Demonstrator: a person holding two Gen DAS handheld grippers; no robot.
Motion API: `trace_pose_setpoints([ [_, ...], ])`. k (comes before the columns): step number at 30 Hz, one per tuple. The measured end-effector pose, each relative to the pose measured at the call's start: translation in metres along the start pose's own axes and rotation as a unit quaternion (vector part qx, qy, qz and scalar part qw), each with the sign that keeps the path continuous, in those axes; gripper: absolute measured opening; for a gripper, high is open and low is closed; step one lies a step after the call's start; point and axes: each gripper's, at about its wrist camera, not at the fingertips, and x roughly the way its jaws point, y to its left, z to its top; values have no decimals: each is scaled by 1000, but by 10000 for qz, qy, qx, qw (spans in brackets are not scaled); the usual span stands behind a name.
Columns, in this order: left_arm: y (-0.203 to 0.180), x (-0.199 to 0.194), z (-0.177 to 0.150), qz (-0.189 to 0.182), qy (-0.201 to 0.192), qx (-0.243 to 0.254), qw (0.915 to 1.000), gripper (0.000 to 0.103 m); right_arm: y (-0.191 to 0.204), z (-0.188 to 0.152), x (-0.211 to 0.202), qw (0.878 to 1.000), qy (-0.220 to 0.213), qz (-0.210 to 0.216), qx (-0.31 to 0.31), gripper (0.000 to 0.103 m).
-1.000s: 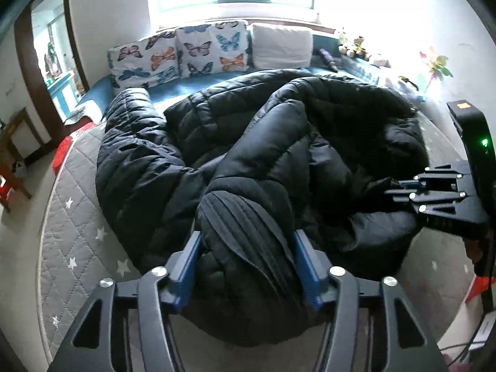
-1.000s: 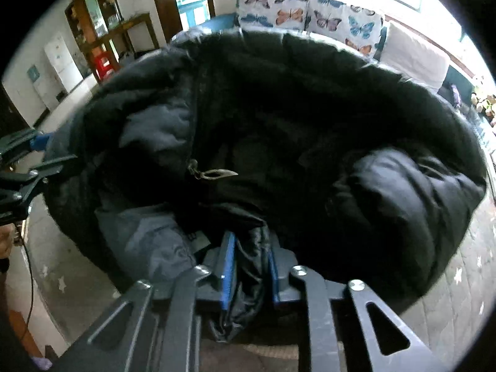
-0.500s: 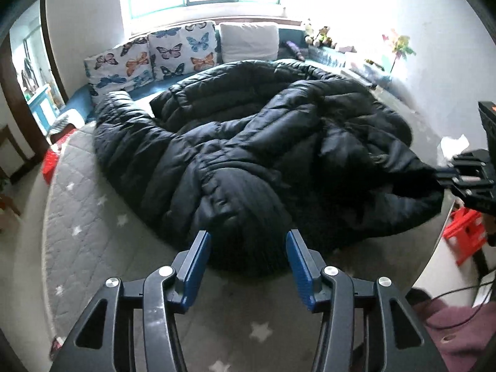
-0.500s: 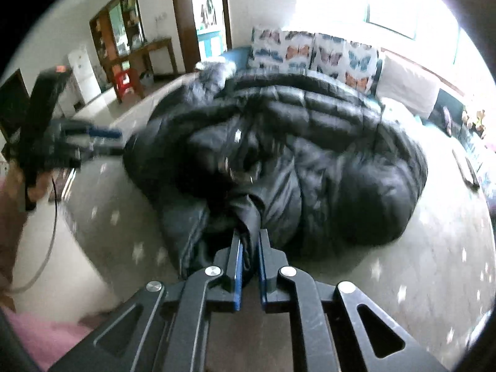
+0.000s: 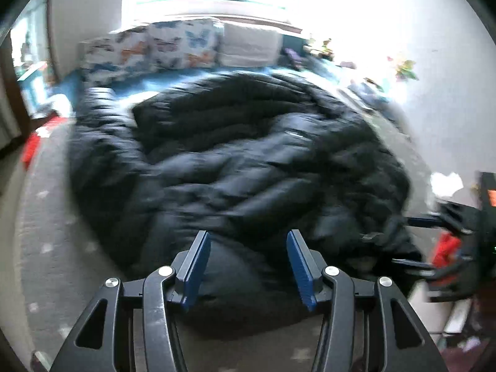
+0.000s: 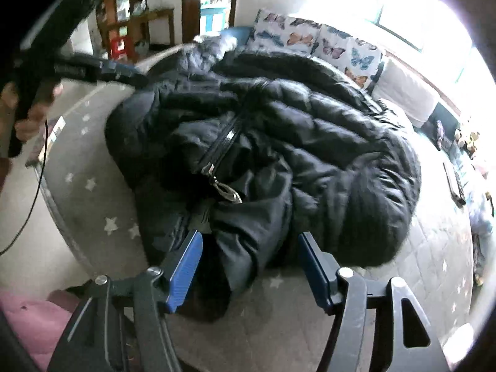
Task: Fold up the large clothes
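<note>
A big black puffer jacket (image 5: 235, 161) lies bunched on a grey quilted bed with white stars (image 6: 93, 186). Its zip and silver pull (image 6: 223, 145) face up. My left gripper (image 5: 248, 263) hovers open over the jacket's near edge, its blue pads clear of the cloth; the picture is blurred. My right gripper (image 6: 249, 266) is opening its jaws, with a fold of the jacket's hem lying loose between the pads. Each gripper shows in the other view: the right one (image 5: 415, 241) at the jacket's right end, the left one (image 6: 117, 71) in a hand at the far left.
Butterfly cushions (image 6: 310, 40) and a white pillow (image 5: 248, 46) line the head of the bed under a bright window. A red stool (image 6: 119, 46) stands on the floor beyond the bed. A dark flat device (image 6: 454, 183) lies on the bed's right side.
The left gripper let go of the cuffed sleeve and drew back from it. The right gripper, shut on the hem fold until half a second ago, has spread its jaws and dropped it.
</note>
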Motion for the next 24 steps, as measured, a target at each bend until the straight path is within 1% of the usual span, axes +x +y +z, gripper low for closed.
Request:
trace_pose_setpoints([
  [1, -12, 3, -3, -131, 4, 213, 9997, 55, 4, -4, 5, 9998, 65, -157, -116, 70],
  [3, -38, 9, -15, -209, -12, 621, 9978, 59, 7, -5, 14, 9982, 106, -500, -323, 70],
  [4, -48, 12, -21, -227, 25, 745, 9970, 68, 7, -5, 16, 9968, 62, -693, -394, 70],
  [5, -55, 15, -25, -213, 47, 820, 9964, 74, 7, -5, 17, 9953, -31, -865, -439, 69],
  [6, -62, 18, -29, -170, 35, 891, 9959, 75, 5, -5, 16, 9947, -148, -922, -425, 65],
  [8, -77, 24, -36, -3, 11, 1012, 9949, 82, 1, -4, 14, 9969, -238, -703, -262, 42],
  [10, -86, 37, -38, 336, -19, 1079, 9936, 85, -3, -4, 11, 9973, -345, -642, -85, 32],
  [11, -91, 47, -38, 576, -42, 1109, 9922, 85, -4, -4, 10, 9973, -409, -608, -60, 22],
  [12, -93, 57, -38, 787, -64, 1098, 9908, 84, -6, -5, 7, 9974, -500, -528, 18, 20],
  [13, -95, 64, -39, 894, -64, 1102, 9899, 76, -6, -6, 4, 9972, -567, -478, 76, 18],
  [14, -97, 70, -39, 1002, -86, 1149, 9883, 53, -6, -7, -2, 9968, -679, -409, 121, 16],
  [15, -99, 75, -40, 1031, -87, 1222, 9871, 40, -7, -7, -10, 9957, -836, -366, 128, 15],
  [16, -101, 78, -41, 947, -55, 1289, 9871, 22, -5, -7, -17, 9948, -954, -347, 103, 14],
  [17, -103, 77, -41, 877, -70, 1282, 9878, 19, -5, -7, -23, 9939, -1054, -328, 74, 14],
  [19, -106, 59, -40, 715, -246, 1326, 9883, 14, -7, -8, -37, 9929, -1163, -214, 127, 13],
  [21, -112, 26, -39, 462, -485, 1362, 9884, 12, -14, -10, -53, 9913, -1288, 5, 262, 12],
  [24, -119, -15, -45, 113, -601, 1472, 9872, 7, -16, -21, -75, 9903, -1349, 224, 256, 11],
])
